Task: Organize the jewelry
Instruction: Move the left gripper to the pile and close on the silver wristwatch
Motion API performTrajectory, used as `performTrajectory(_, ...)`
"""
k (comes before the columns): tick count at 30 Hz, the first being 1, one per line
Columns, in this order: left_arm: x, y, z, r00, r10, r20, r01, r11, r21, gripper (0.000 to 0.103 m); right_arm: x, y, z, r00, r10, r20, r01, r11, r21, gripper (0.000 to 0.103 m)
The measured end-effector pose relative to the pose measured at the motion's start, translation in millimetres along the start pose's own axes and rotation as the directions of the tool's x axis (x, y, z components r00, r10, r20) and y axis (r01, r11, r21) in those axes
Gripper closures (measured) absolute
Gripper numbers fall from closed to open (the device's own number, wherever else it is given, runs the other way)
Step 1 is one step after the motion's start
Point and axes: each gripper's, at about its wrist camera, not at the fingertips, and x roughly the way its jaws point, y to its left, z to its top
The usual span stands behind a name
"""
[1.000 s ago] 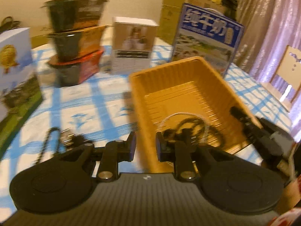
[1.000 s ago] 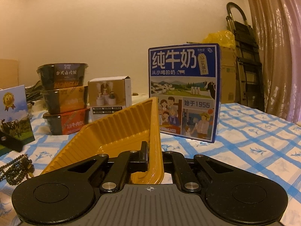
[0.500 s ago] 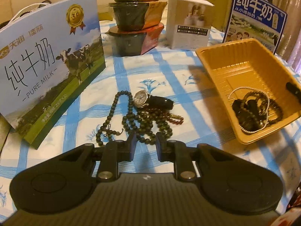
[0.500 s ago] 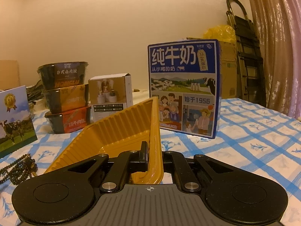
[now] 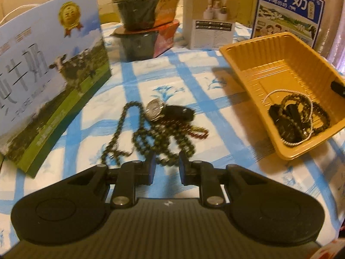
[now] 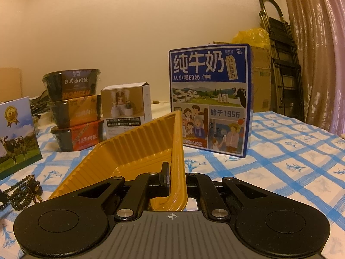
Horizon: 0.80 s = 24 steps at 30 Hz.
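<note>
A pile of dark bead necklaces with a silver-faced wristwatch lies on the blue-checked tablecloth. My left gripper is open and empty, just short of the beads. An orange plastic tray at the right holds a silver chain and dark beads. My right gripper is shut on the tray's near wall. The bead pile also shows at the far left of the right wrist view.
A pure-milk gift box stands at the left. Stacked food bowls, a small white carton and a blue milk carton line the back. A folded ladder and curtain stand behind the table.
My left gripper swung left from over the tray to the bead pile, then closed in on it. The right gripper kept its hold on the tray wall.
</note>
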Motion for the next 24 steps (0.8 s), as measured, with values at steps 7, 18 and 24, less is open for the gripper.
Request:
performTrajectory(7,12,-13,12,1.0,-0.013,0.019,0.012,1.0,0.015,0.084,0,0,0,1.0,0.0,-0.001,0.0,1.0,0.001,0.097)
performTrajectory(18,33,-8,38,0.998,0.025,0.055,-0.024,1.0,-0.019,0.054,1,0,0,1.0,0.0,0.0,0.0,1.0,0.0,0.097)
performTrajectory(24,55,10,51,0.998,0.039,0.057,-0.033,0.993,-0.117,0.051,0,0,0,1.0,0.001,0.0,-0.001,1.0,0.0,0.097)
